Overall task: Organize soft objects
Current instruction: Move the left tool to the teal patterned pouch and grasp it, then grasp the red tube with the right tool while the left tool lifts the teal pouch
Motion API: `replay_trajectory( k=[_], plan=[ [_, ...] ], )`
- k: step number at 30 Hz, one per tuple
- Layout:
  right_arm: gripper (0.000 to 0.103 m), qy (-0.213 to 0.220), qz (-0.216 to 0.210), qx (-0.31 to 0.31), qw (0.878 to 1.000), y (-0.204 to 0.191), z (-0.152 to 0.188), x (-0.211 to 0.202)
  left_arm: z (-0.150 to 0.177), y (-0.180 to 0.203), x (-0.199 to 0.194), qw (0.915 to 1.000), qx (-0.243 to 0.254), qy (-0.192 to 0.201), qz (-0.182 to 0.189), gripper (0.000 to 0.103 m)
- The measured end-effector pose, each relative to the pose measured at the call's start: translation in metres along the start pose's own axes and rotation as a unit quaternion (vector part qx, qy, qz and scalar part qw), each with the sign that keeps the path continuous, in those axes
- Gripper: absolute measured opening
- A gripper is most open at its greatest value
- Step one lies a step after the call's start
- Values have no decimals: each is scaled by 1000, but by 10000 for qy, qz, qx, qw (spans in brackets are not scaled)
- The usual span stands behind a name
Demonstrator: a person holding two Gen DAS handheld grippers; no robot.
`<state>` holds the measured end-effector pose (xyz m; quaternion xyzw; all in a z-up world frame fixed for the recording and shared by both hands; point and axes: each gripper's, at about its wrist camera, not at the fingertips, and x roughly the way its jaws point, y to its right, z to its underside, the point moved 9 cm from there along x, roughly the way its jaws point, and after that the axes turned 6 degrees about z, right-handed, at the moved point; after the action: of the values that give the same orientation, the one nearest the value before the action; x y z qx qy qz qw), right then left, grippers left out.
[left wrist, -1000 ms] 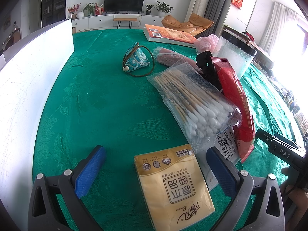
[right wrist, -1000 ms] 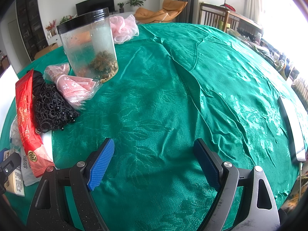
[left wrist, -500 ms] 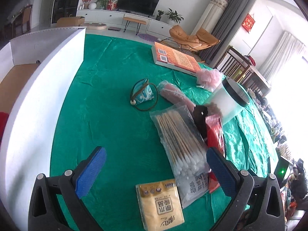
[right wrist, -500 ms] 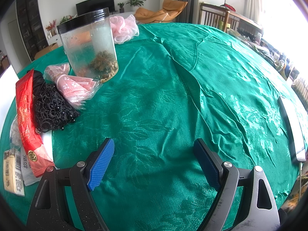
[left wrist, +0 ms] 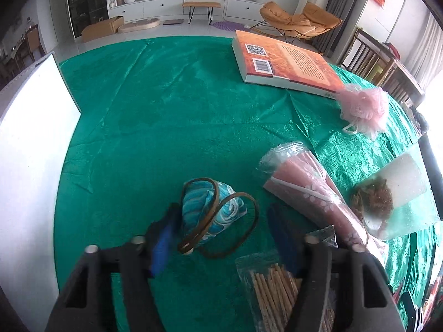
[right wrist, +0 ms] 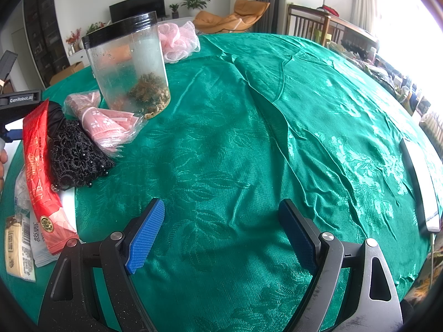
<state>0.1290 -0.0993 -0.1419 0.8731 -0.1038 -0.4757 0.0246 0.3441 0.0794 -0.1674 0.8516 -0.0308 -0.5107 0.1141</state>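
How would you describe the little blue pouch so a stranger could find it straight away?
Start at the big orange book lying on the green tablecloth, then come straight toward the left gripper. Between its open fingers sits the pouch. Unlike the clear plastic packets beside it, it is cloth with blue-and-white swirls and a looping brown cord.

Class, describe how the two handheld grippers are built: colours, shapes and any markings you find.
Both the left gripper and the right gripper have black angular frames with triangular cut-outs, silver pivot screws and two fingers lined with ribbed blue pads. In the right wrist view, the left gripper's body carries white "GenRobot.AI" lettering. No cables or sleeves show.
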Motion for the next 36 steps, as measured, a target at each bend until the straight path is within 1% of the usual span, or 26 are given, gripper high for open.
replay_trajectory(
  k=[2,4,7,10,17,22,25,26,27,28,30,31,32,33,35,36],
  plan=[
    [87,-1,-1,0,10000,0,0,0,1,0,-5,9998,42,205,30,39],
    [87,-1,-2,1,10000,0,0,0,5,-2,-11,9996,-25,249,112,38],
    [87,-1,-1,1,10000,0,0,0,7,-4,-32,9990,22,412,183,38],
    [87,0,0,0,10000,0,-1,1,11,1,-59,9979,125,541,343,38],
    [87,0,-3,-1,10000,0,0,0,33,10,-114,9945,148,717,751,38],
    [87,0,-1,-1,10000,0,0,0,52,11,-142,9921,82,819,945,38],
    [87,13,-55,28,10000,0,-1,0,62,7,-160,9910,47,894,992,38],
    [86,40,-161,110,9998,1,-1,-2,64,6,-166,9905,51,929,1010,38],
    [86,49,-394,306,9987,3,-3,-5,67,6,-173,9900,71,970,1021,38],
    [87,104,-799,595,9950,4,-5,-11,69,5,-179,9896,105,1012,1014,38],
    [87,330,-1707,1082,9788,1,-15,-32,73,4,-188,9891,193,1087,976,38],
    [87,421,-2170,1126,9687,-8,-21,-42,75,5,-191,9889,226,1110,959,38],
    [86,442,-2566,1008,9602,-21,-26,-51,76,6,-193,9888,245,1119,958,38],
    [84,347,-2824,752,9557,-39,-29,-57,78,7,-195,9886,258,1119,973,38],
    [84,189,-3001,140,9536,-75,-31,-65,82,9,-197,9883,261,1112,1012,38],
    [80,160,-2972,-159,9546,-92,-31,-67,83,10,-197,9882,247,1103,1033,38]
  ],
)
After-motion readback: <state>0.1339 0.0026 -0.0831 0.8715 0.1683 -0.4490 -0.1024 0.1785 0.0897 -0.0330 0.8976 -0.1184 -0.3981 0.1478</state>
